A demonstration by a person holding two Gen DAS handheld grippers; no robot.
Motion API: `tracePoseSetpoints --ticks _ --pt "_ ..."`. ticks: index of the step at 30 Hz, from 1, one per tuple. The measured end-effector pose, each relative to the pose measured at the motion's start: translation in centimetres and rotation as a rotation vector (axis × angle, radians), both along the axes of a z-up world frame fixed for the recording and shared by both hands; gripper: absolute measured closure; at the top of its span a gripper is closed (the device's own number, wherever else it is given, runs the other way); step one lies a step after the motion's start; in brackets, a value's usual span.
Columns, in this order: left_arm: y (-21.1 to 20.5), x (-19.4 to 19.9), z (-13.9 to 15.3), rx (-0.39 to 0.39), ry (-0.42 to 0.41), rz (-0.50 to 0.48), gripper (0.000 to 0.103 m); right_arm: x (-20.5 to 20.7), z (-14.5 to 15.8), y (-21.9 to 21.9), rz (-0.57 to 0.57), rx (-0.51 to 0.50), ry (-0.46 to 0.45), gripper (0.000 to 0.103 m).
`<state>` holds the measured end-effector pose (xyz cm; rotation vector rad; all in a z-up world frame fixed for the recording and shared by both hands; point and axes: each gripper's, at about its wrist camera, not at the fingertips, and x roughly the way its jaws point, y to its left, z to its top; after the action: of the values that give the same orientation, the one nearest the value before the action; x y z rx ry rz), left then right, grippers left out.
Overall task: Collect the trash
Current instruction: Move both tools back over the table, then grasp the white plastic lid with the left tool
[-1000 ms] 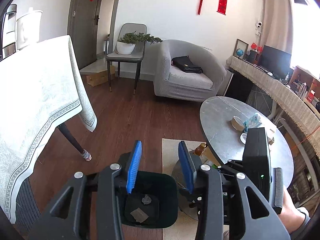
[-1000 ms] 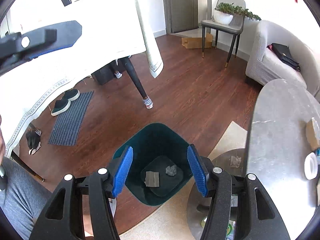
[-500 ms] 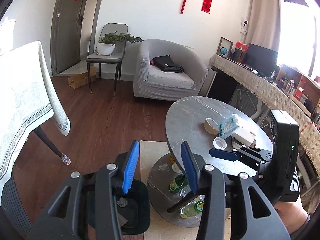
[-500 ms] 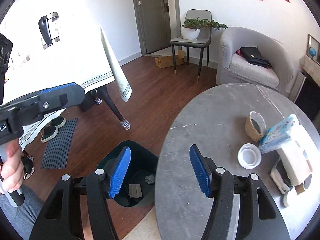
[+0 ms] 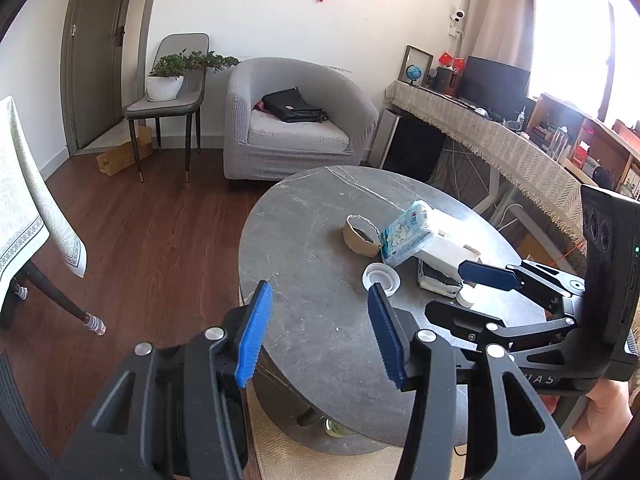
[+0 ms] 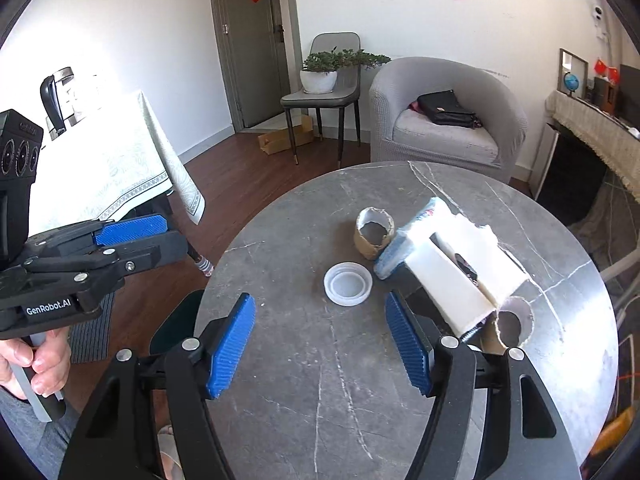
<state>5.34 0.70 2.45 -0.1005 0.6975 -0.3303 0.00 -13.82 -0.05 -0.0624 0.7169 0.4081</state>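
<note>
Hand-held grippers [image 6: 320,344] (opening, empty) now over table [image 6: 304,392].

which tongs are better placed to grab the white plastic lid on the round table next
Right, probably. The white plastic lid lies just ahead of the open right tongs, nearly centred between them. The left tongs, also open and empty, see it off to one side.

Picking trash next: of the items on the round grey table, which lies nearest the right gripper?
The flat white plastic lid, lying just ahead of the right gripper; the brown cardboard ring sits farther back.
</note>
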Motion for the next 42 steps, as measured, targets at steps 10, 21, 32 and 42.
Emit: tracePoseSetpoints --ticks 10,21,32,42 --pt "-4.6 2.7 -3.0 0.016 0.059 -0.031 0.048 -0.1 -0.9 -5.9 -0.11 0.019 0.024 0.033" --pt "-9.1 4.5 -5.2 0.089 0.08 -0.073 0.046 -0.5 -1.6 -10.3 -0.168 0.025 0.028 0.022" --pt "-11.0 6.6 -5.9 0.123 0.114 -0.063 0.048 -0.1 -1.5 -12.4 -0.161 0.106 0.039 0.022" --pt "-12.2 7.7 -6.7 0.162 0.142 -0.051 0.058 0.4 -0.9 -13.2 -0.144 0.167 0.041 0.022"
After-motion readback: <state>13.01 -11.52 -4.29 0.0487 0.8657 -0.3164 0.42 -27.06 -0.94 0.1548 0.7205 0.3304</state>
